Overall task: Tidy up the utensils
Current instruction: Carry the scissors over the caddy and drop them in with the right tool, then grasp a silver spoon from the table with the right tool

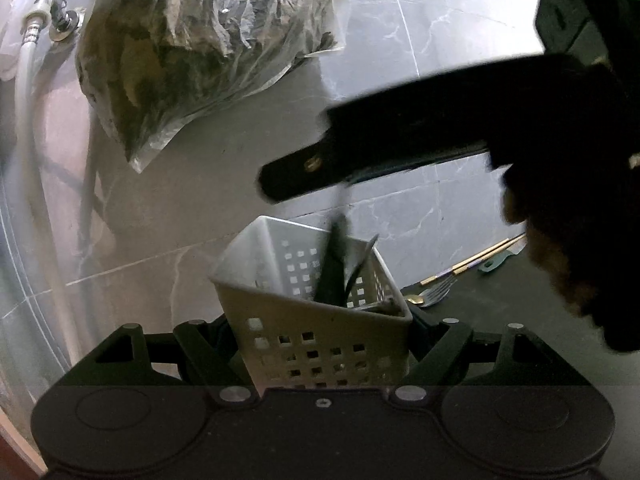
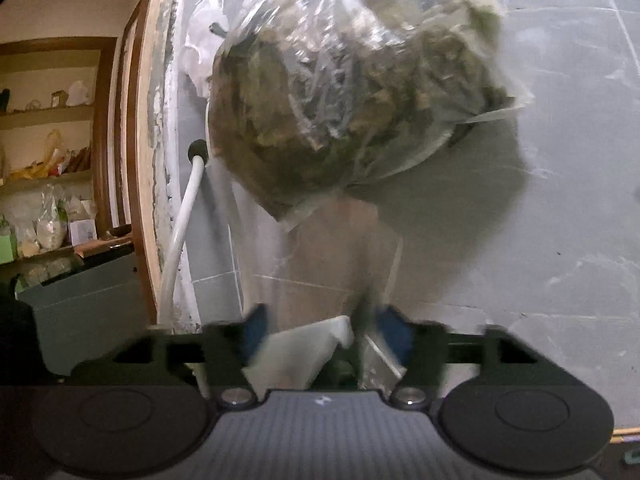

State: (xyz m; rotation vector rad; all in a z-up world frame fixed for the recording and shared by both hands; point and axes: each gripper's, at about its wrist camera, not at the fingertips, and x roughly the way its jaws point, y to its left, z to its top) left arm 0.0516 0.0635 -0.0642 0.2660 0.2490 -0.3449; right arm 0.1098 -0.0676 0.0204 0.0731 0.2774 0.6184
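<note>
A white perforated utensil holder (image 1: 320, 336) stands between the fingers of my left gripper (image 1: 320, 324), which is shut on its sides. Several dark-handled utensils (image 1: 336, 276) stand inside it. From the right, my right gripper (image 1: 280, 180) reaches over the holder. A blurred thin utensil (image 1: 342, 212) hangs just under its finger, pointing down into the holder. In the right wrist view my right gripper (image 2: 325, 330) is open, its blue pads (image 2: 256, 326) wide apart and pressing on nothing. The holder's white rim (image 2: 304, 350) lies below them, beside a blurred grey utensil (image 2: 376, 356).
A clear plastic bag of dried leaves (image 1: 192, 48) (image 2: 352, 92) hangs on the grey tiled wall. A white hose (image 1: 24, 120) and a tap are at the left. On the dark counter to the right lie a fork (image 1: 434, 294) and chopsticks (image 1: 476, 258). Shelves (image 2: 48, 112) show through a doorway.
</note>
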